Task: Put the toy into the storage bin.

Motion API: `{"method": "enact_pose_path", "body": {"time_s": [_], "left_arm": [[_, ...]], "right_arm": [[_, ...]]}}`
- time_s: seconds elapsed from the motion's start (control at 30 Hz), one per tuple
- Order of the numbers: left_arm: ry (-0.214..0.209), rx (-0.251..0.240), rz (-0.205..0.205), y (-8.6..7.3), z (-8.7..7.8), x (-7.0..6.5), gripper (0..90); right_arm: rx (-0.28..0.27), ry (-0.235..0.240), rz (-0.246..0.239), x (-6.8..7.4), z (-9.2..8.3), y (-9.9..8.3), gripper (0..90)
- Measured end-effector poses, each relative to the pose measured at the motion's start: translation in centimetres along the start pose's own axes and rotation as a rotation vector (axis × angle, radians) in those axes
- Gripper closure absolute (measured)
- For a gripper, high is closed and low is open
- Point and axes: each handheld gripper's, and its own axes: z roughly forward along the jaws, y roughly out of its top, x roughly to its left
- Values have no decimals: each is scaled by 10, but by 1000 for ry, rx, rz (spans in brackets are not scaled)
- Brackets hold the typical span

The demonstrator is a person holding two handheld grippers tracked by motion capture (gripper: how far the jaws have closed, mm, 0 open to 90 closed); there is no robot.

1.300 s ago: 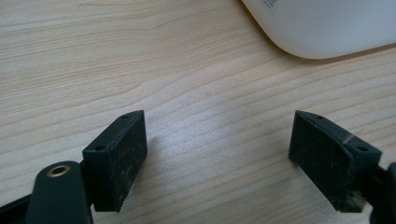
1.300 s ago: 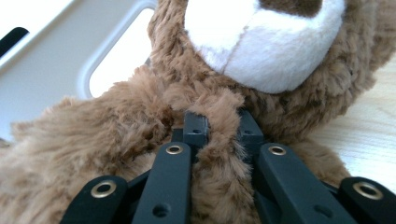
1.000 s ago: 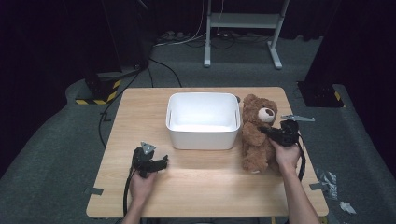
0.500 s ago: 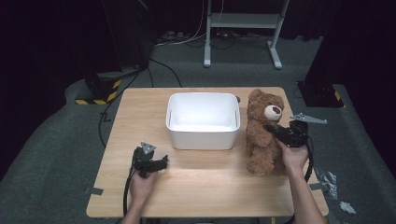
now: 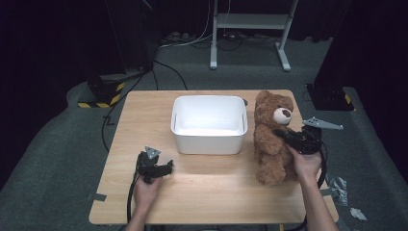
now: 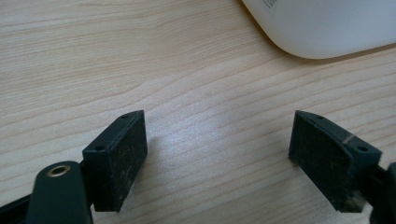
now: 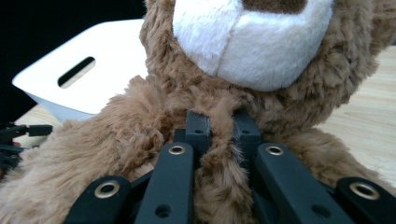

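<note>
Pale woodgrain table [image 5: 216, 192]: right claw [image 7: 223, 128] pinches fuzzy brown teddy bear [image 5: 270, 134]; left claw [image 6: 217, 158] gapes beside smooth white tub [image 5: 209, 124].

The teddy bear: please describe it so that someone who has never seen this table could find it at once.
Start at the wooden table and find the white tub in its middle. The teddy bear is just to the right of it, with the right gripper shut on fur below its chin. It is the one brown, furry thing there, with a pale muzzle.
</note>
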Motion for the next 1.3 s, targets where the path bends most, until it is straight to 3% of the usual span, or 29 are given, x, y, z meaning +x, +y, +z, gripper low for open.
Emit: {"method": "enact_pose_path", "body": {"time_s": [0.33, 0.87, 1.3], "left_arm": [[0, 0, 1, 0, 0, 0, 193], [0, 2, 1, 0, 0, 0, 193], [-1, 0, 1, 0, 0, 0, 193]], "right_arm": [[-30, 43, 1, 7, -9, 4, 811], [-68, 63, -56, 30, -24, 18, 810], [-74, 70, -65, 37, -24, 28, 807]]}}
